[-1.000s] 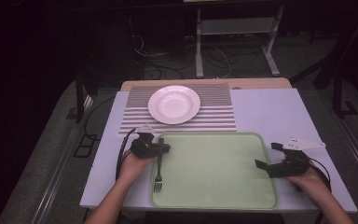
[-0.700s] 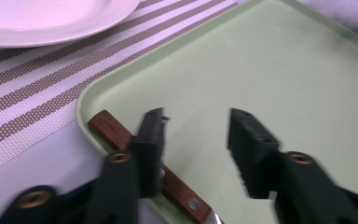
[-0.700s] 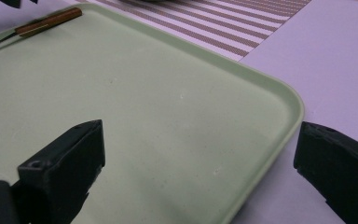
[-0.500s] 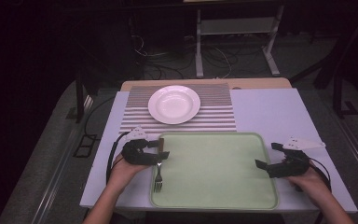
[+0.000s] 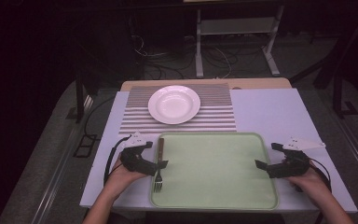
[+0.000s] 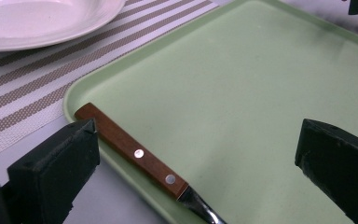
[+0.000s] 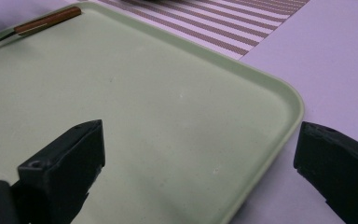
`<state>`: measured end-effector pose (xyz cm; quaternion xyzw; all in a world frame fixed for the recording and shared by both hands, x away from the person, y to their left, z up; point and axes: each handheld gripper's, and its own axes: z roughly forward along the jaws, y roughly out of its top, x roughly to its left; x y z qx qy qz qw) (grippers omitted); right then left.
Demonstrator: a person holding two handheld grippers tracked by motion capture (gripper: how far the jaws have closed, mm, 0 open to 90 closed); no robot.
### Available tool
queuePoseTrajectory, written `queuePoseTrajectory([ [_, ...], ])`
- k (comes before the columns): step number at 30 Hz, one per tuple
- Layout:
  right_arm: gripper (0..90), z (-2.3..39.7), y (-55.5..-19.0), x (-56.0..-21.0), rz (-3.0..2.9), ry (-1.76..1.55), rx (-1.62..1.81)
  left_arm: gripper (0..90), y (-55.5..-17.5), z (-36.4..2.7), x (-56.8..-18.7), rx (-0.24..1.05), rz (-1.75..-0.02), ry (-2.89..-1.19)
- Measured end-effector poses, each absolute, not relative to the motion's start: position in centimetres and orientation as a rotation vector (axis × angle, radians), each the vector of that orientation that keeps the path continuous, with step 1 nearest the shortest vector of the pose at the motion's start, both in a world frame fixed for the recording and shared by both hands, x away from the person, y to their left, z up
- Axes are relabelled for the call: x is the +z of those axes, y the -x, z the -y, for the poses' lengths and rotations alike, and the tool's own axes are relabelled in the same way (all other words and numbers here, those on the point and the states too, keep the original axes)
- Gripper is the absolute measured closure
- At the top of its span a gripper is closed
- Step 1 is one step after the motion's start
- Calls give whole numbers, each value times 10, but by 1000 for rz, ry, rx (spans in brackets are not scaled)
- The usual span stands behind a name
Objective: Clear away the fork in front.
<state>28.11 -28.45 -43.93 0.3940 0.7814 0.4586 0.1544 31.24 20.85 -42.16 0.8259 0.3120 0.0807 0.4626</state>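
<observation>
With the fork just set down, clear the left gripper before any new move.

Because the left gripper (image 5: 156, 158) has just been opening its jaws and they now stand wide with nothing pressed between them, draw it straight back from the wooden-handled steel fork (image 5: 159, 158), level, so neither pad drags the handle off the rim of the pale green rectangular plastic tray (image 5: 214, 205). In the left gripper view the fork (image 6: 135, 154) lies ahead of the jaws, nearer the left pad (image 6: 56, 168) than the right, resting along the tray's left edge with its tines toward the person. Beyond it sit the brown-and-white striped woven placemat (image 5: 214, 121) and the round white ceramic plate (image 5: 174, 104). Well apart at the tray's right edge, the right gripper (image 5: 266, 158) is likewise spread wide and empty; hold it clear.
</observation>
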Motion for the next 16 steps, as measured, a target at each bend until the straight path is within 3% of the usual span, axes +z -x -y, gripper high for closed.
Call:
queuePoseTrajectory([
  [16, 20, 285, -281, -440, -2238, -1133, 1314, 0, -313, -210, -420, 216, -767, -2025],
])
